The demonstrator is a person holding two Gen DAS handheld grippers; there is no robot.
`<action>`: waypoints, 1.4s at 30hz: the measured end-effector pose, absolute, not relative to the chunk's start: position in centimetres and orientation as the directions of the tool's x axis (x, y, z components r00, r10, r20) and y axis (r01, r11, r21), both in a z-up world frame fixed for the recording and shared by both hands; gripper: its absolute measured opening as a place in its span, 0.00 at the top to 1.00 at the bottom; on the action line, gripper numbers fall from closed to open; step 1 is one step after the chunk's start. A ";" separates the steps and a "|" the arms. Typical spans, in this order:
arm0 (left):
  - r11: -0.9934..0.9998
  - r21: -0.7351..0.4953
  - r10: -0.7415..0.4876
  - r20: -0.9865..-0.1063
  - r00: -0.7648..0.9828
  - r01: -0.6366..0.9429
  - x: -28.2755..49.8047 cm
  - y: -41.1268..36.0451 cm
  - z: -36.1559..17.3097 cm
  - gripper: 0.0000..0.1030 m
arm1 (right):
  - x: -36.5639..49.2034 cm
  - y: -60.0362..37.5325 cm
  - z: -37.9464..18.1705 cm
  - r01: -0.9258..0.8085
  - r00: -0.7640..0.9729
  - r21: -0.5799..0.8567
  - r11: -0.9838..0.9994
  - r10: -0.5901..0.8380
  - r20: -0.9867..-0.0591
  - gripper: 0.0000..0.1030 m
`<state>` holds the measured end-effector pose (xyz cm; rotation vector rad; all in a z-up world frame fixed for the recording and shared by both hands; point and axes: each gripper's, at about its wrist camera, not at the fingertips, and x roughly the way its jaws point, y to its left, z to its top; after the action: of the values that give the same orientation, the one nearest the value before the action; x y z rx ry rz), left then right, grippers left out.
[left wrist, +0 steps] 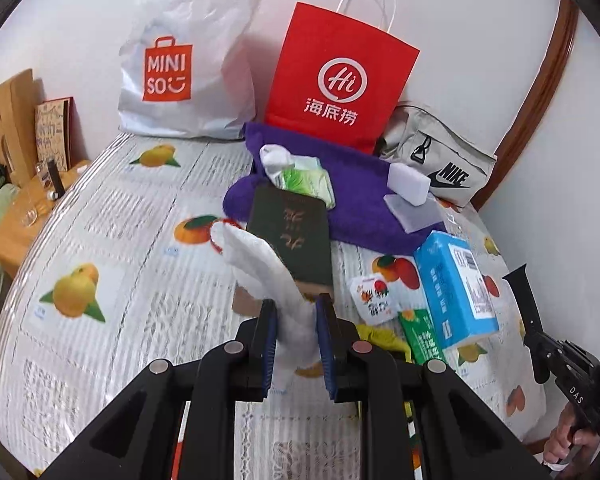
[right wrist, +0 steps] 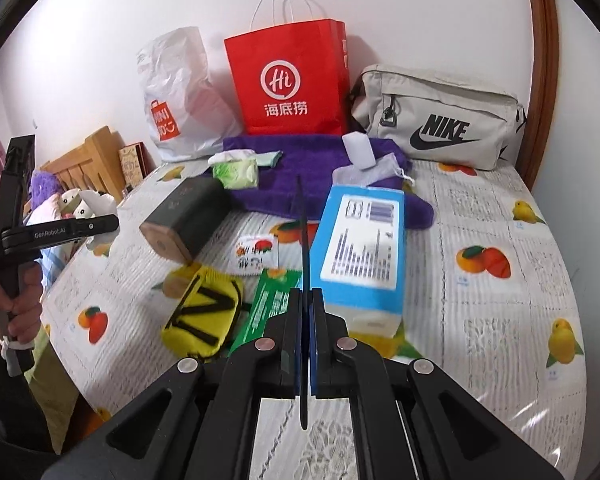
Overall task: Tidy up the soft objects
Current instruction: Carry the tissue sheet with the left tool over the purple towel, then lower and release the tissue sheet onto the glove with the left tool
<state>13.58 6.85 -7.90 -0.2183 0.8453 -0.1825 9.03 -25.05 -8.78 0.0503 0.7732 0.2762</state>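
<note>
My left gripper point(left wrist: 296, 312) is shut on a white sock point(left wrist: 260, 264) and holds it up above the bed. My right gripper point(right wrist: 306, 300) is shut on a thin black strap point(right wrist: 303, 232) that sticks up between its pads; the strap also shows in the left wrist view point(left wrist: 522, 300). A purple towel point(left wrist: 356, 196) lies at the back of the bed, with a second white sock point(left wrist: 274, 158), a green tissue pack point(left wrist: 304, 180) and a white sponge point(left wrist: 408, 182) on it. A yellow pouch point(right wrist: 202, 314) lies near the front.
On the fruit-print bed sheet point(right wrist: 500, 320) lie a dark green box point(right wrist: 188, 216), a blue tissue box point(right wrist: 364, 248), a green packet point(right wrist: 268, 308) and a small sachet point(right wrist: 254, 254). A MINISO bag point(left wrist: 180, 64), a red paper bag point(left wrist: 340, 80) and a Nike bag point(right wrist: 440, 120) stand against the wall.
</note>
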 end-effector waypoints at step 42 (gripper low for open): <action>0.969 -0.231 -0.239 -0.767 0.596 0.091 30.5 4.0 -7.6 0.82 | 31.6 -24.5 -10.9 -0.285 0.611 0.128 0.950 0.283 -0.739 0.97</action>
<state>30.48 4.02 -7.57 -0.1745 0.9139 -0.1923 31.65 -24.46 -10.92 -0.0031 0.8523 0.3279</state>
